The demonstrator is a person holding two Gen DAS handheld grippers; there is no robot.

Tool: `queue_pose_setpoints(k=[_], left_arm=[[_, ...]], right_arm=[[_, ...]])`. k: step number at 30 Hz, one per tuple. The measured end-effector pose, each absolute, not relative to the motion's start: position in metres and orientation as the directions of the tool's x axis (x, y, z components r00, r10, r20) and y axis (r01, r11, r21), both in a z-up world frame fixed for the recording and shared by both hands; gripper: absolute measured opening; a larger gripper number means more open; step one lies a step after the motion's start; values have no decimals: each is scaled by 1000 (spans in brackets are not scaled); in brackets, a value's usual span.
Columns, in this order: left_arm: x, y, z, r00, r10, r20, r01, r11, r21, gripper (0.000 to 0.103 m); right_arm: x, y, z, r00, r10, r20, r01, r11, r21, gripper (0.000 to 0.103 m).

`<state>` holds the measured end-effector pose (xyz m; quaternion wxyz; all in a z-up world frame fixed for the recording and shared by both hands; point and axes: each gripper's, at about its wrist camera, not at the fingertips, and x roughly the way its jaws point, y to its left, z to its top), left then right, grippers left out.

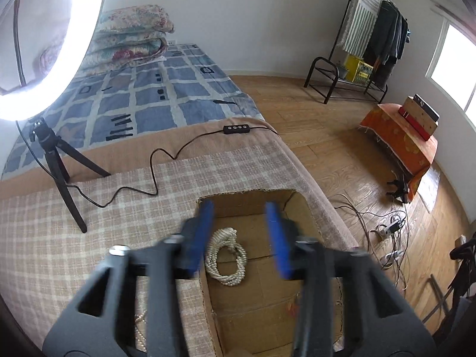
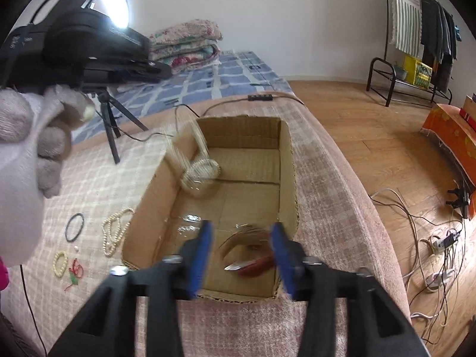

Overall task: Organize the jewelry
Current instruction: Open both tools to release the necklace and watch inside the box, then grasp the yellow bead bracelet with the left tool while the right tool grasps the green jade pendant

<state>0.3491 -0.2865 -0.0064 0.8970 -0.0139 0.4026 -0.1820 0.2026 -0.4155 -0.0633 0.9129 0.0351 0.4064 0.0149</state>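
Observation:
An open cardboard box [image 2: 287, 163] lies on the checked bed cover. My left gripper [image 1: 242, 232] is open above the box [image 1: 255, 200], with a coiled white pearl necklace [image 1: 227, 257] lying on the box floor between its fingers. In the right wrist view that necklace [image 2: 199, 169] is blurred, streaking down by the box's left wall. My right gripper [image 2: 241, 244] is open over the box's near end, above a red item [image 2: 254, 263] and blurred jewelry. On the cover left of the box lie a pearl necklace [image 2: 114, 233], a black ring band [image 2: 74, 226], a bead bracelet [image 2: 60, 263] and a red string piece [image 2: 76, 272].
A ring light [image 1: 86, 29] on a small tripod [image 1: 59, 160] stands on the bed, its cable and remote [image 1: 235, 128] running across the cover. Folded quilts [image 1: 134, 35] lie at the bed's far end. Floor cables [image 2: 431, 238], a clothes rack [image 1: 374, 35] and an orange-draped bench [image 1: 401, 136] are to the right.

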Motion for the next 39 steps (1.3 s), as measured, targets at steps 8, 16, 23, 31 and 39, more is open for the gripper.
queue_pose_setpoints(k=[8,16,23,31,39], left_arm=[[335,-273,6,626,-327,-708,318,936,-151,54],[305,-235,32,670,-299,-680,306,945,-115,54],[276,-173,49,711,-245,-659,256,963,-82,55],[239,-100,61,749,-173,-640,198,980,-34,54],[196,-31,44,750,-135,-648,142,989,-42,55]], right_arm=[[196,-405,-49,694,42,-719,-8,999,51,80],[184,-396,-27,727,29,-686,-2,999,41,88],[173,-387,-20,745,10,-667,3,1000,18,88],[166,-368,-15,778,2,-629,-22,999,-24,88],[166,-342,-19,772,100,-627,-116,993,16,88]])
